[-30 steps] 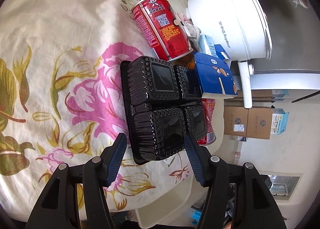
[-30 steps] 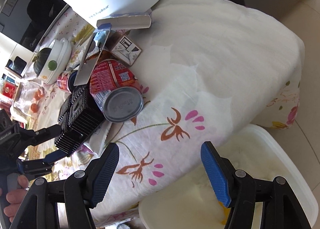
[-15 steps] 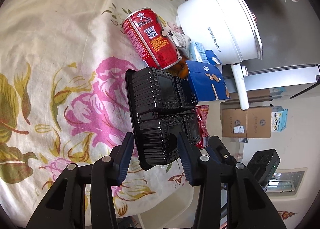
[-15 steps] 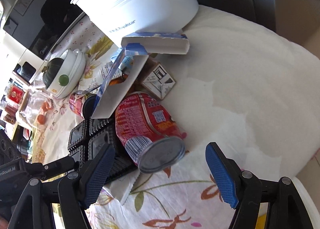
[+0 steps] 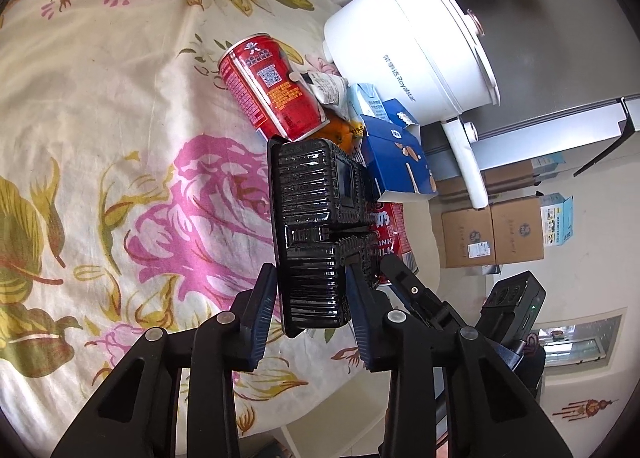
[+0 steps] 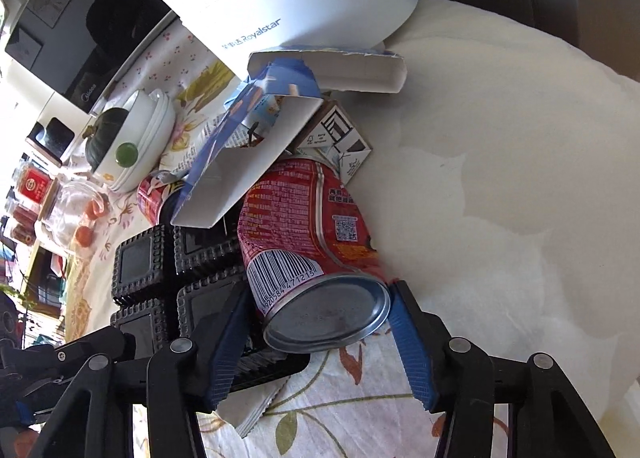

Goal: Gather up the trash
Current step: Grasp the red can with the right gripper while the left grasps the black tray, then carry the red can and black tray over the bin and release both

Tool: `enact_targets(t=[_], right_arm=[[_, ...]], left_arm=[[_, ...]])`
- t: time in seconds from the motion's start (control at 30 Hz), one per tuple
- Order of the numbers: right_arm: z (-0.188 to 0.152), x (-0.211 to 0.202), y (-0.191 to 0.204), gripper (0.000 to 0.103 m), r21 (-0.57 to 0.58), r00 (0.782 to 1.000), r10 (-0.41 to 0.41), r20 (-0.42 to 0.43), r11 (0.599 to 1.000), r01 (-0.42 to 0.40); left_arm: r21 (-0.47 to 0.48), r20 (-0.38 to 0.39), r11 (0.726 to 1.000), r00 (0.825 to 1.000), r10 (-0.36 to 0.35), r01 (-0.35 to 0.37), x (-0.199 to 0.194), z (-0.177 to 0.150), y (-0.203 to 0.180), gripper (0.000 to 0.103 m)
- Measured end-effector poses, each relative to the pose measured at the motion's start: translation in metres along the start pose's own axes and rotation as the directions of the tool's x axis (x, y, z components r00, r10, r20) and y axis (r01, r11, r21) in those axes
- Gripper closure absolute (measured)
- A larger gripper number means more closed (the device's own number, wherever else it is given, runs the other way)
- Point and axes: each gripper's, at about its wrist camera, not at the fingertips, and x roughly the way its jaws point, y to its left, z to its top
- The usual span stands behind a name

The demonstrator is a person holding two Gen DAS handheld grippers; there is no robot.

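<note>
Glossy ribbed black plastic tray (image 5: 316,234), red can (image 6: 308,234) on its side

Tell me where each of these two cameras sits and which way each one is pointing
Left wrist: sits on the left gripper, looking along its fingers across the floral tablecloth; its fingers clamp the black plastic tray.
Right wrist: sits on the right gripper, looking at the trash pile; its fingers flank the red can, contact unclear.
Shared: tray, red can, blue carton, white Royalstar pot; each view shows the other gripper.
</note>
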Motion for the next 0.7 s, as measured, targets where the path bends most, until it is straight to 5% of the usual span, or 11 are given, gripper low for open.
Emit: enact_targets(t=[0.7], right_arm=[[-0.019, -0.047, -0.008, 0.043, 0.036, 1.000, 0.024, 0.000, 0.999, -0.024]], left_arm=[[0.093, 0.078, 0.990, 0.991, -0.112, 0.104, -0.045, -0.002, -0.013, 0.067]])
